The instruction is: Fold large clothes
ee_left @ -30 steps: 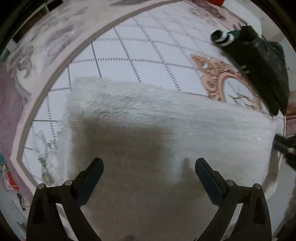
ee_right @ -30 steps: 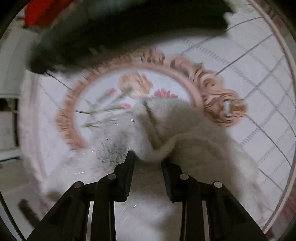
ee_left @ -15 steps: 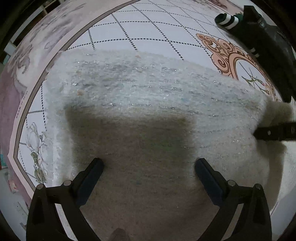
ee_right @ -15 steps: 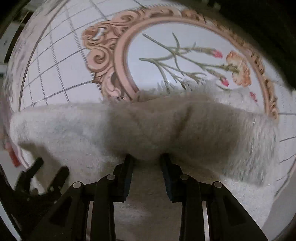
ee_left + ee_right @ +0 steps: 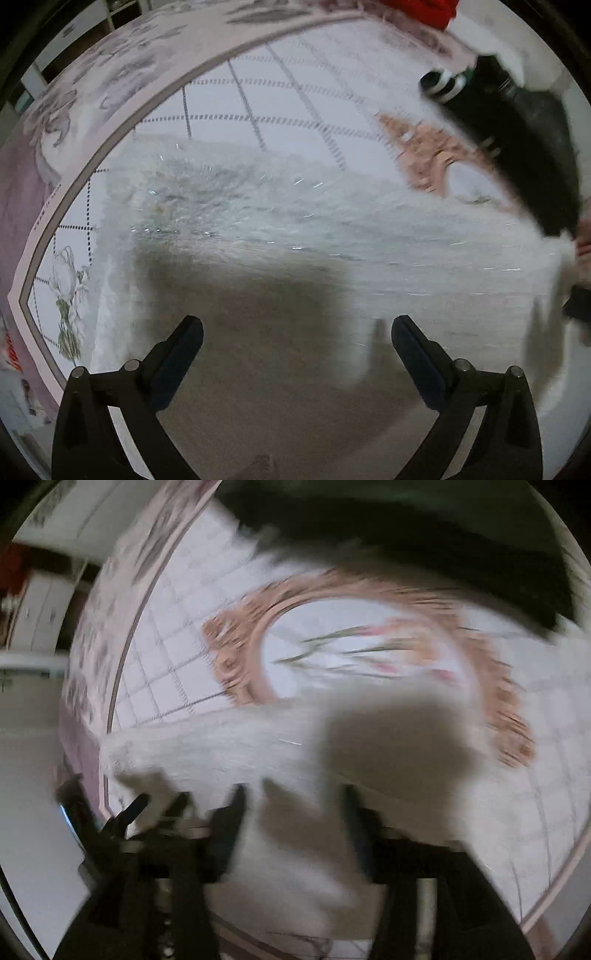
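Note:
A white fluffy garment (image 5: pixel 295 229) lies folded flat on the patterned rug (image 5: pixel 288 88). My left gripper (image 5: pixel 297 336) hangs open and empty just above its near part. In the blurred right wrist view the same garment (image 5: pixel 229 746) lies below my right gripper (image 5: pixel 293 805), whose jaws stand apart with nothing between them. The left gripper (image 5: pixel 155 805) shows at the lower left of that view. The right gripper's tip (image 5: pixel 580 306) shows at the right edge of the left wrist view.
A black garment with a striped cuff (image 5: pixel 517 140) lies on the rug beyond the white one, and also fills the top of the right wrist view (image 5: pixel 406 528). A red item (image 5: pixel 424 9) sits at the far edge. White furniture (image 5: pixel 40 602) stands at the left.
My right gripper has let go of the white garment's edge and opened; its view has swung and blurred. My left gripper has lifted back a little, still open.

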